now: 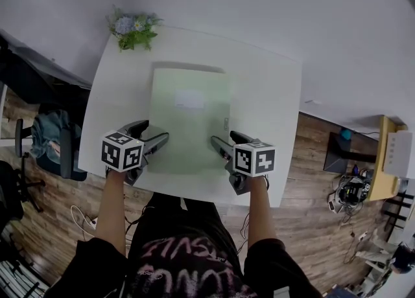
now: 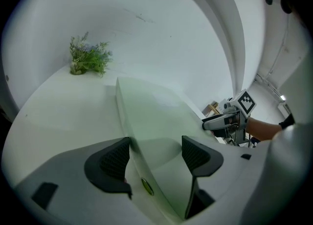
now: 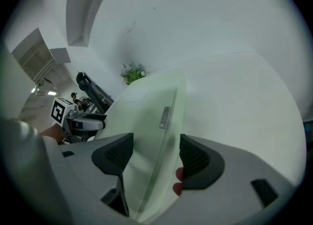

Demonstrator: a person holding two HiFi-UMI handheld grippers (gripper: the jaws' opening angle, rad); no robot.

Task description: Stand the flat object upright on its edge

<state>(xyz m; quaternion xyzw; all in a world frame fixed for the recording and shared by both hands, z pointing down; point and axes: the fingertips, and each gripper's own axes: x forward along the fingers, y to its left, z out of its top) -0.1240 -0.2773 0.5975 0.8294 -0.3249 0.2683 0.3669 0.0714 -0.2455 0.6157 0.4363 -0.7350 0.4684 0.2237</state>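
What the green folder [image 1: 188, 128] is made of, and how thick it is, is hard to judge; in the head view its two near corners are covered by the tools. The white label [image 1: 189, 99] on its face carries nothing legible, and a small grey strip [image 3: 165, 117] by its right edge is too small to identify. In the left gripper view a yellow-green round spot sits low between the jaws, and in the right gripper view there is a red patch beside one pad (I cannot tell what either is).

The folder is a pale green, slightly translucent rectangle lying flat on the white worktop [image 1: 272, 89]. Its far left corner is near the bunch of flowers [image 1: 134, 30], and from there it stretches away from the flowers toward the person.

The left tool [image 1: 155, 130] is at the folder's long edge on the flowers' side, at the end far from the flowers. Its jaws stand wide apart, with that edge running up between them in its own view [image 2: 155, 153], and the pads are not pressing on it. The right tool [image 1: 224, 137] is at the opposite long edge, farthest from the flowers. It is equally spread, with the edge passing between its pads [image 3: 155, 153] and not clamped.
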